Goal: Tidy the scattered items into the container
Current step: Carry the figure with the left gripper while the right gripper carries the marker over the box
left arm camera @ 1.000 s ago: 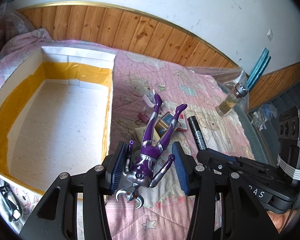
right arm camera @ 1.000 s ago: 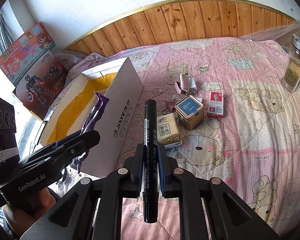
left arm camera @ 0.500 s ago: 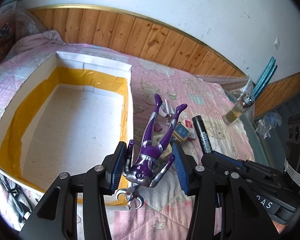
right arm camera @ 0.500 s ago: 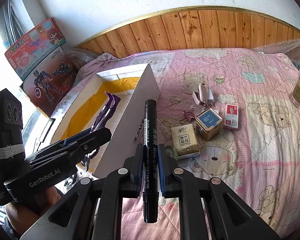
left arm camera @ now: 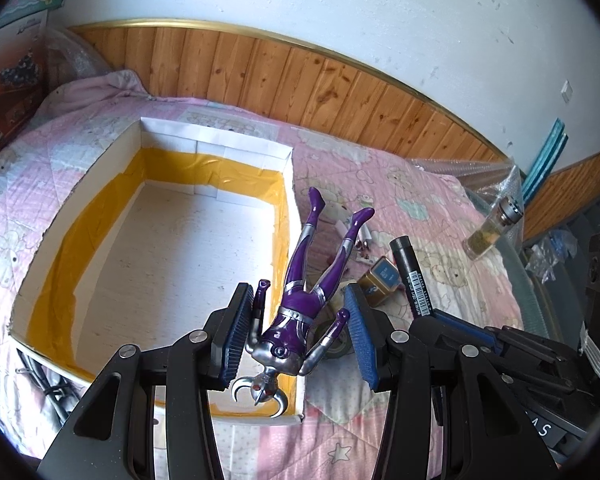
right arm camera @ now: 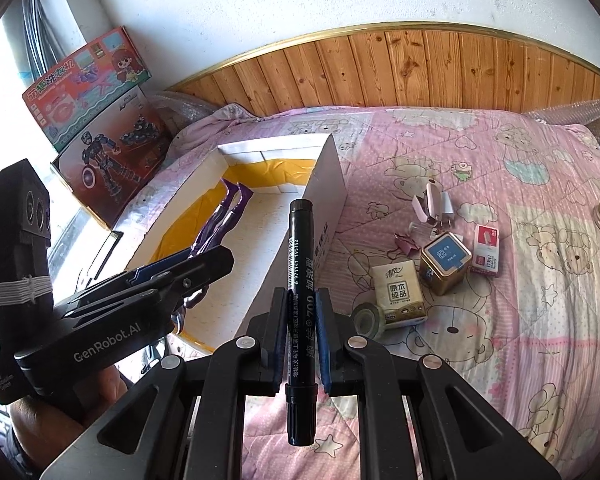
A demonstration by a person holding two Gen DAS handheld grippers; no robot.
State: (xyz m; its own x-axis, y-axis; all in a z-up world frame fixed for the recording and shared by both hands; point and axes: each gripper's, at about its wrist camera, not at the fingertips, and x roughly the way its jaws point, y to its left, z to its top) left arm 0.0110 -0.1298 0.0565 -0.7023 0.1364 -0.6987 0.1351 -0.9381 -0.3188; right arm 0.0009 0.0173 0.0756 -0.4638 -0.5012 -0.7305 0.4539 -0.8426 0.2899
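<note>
1. Hanging head-down between the blue pads of the left gripper (left arm camera: pixel 300 330), a purple and silver toy figure (left arm camera: pixel 300 304) is held by its outstretched arms, jaws set fairly wide around it, legs pointing away over the near right corner of the box (left arm camera: pixel 216 152).
2. Its horned head sits just above the box's near right wall; the floor of the box beyond it is bare white, ringed by a yellow band low on the inner walls.
3. From the right wrist view, the right gripper (right arm camera: pixel 302 328) has its jaws drawn in narrow on a black marker (right arm camera: pixel 300 304), which stands nearly upright between the pads, cap end down.
4. That marker sits in line with the box's tall right wall (right arm camera: pixel 324 200), which rises between the box interior and the loose things on the bed.
5. To the right of that wall lie a tissue pack (right arm camera: pixel 398 292), a gold tin with a blue lid (right arm camera: pixel 444 262), a roll of tape (right arm camera: pixel 368 318), a small red and white box (right arm camera: pixel 486 250) and a pink clip-like piece (right arm camera: pixel 426 204), close together but mostly apart.
6. All rest on a pink quilt (right arm camera: pixel 520 184) with cartoon bears; open quilt lies further right.
7. A glass bottle (left arm camera: pixel 488 228) stands near the bed's right edge.
8. Wood panelling (left arm camera: pixel 300 76) under a white wall backs the bed, with toy cartons (right arm camera: pixel 96 116) at the left.
</note>
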